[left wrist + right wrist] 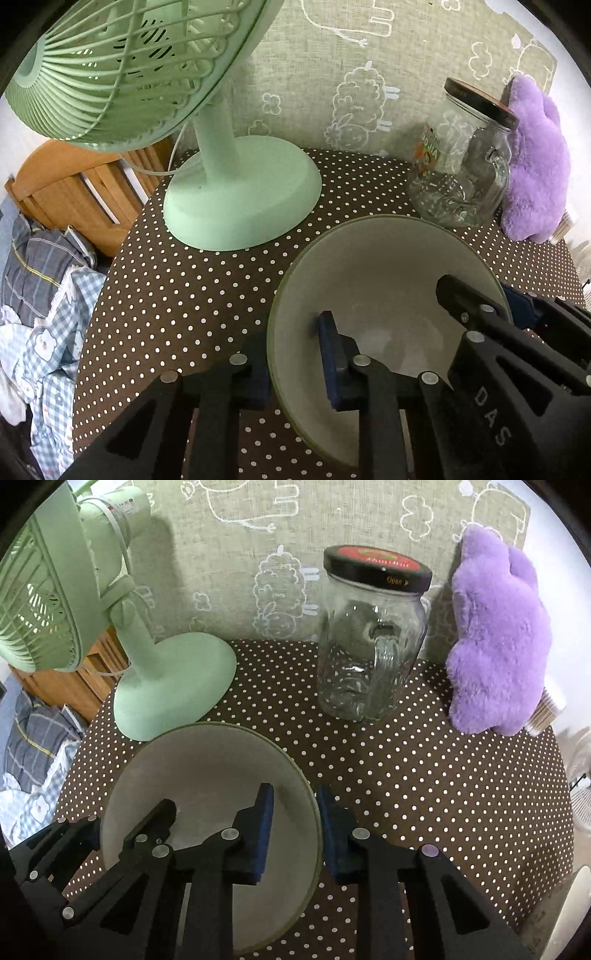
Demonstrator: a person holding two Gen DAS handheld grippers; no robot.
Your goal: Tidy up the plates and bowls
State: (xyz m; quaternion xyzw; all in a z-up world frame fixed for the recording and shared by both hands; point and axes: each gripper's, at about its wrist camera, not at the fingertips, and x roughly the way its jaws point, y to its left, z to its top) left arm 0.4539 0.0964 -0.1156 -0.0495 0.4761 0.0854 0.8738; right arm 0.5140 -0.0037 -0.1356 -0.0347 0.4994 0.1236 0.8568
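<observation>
— Where is the bowl?

— The pale bowl [384,295] sits on the brown dotted tablecloth [207,295], just in front of the foot of the green fan [240,192]. Both claws are on it, one at each side of the rim.

— How does the left claw stand?

— The left gripper [291,365] straddles the bowl's left rim: one blue pad [332,354] is inside the bowl, the other finger is outside, over the cloth. The fingers are fairly close together, with the rim between them (whether the pads press the wall or merely flank it cannot be told from these views).

— And the right one?

— In its own view the right gripper [295,830] straddles the right rim of the bowl [207,775] the same way, one blue pad [264,830] inside, its partner just outside. The gap is narrow, only the rim in it; contact again cannot be judged.

— What else stands on the table?

— A glass jar [369,646] with a handle and a black lid stands upright behind the bowl, apart from it. A purple plush toy [498,635] leans against the wall just beside the jar. The fan's head hangs over the table's left edge, above a wooden chair [74,192] and some checked bedding [44,332].
</observation>
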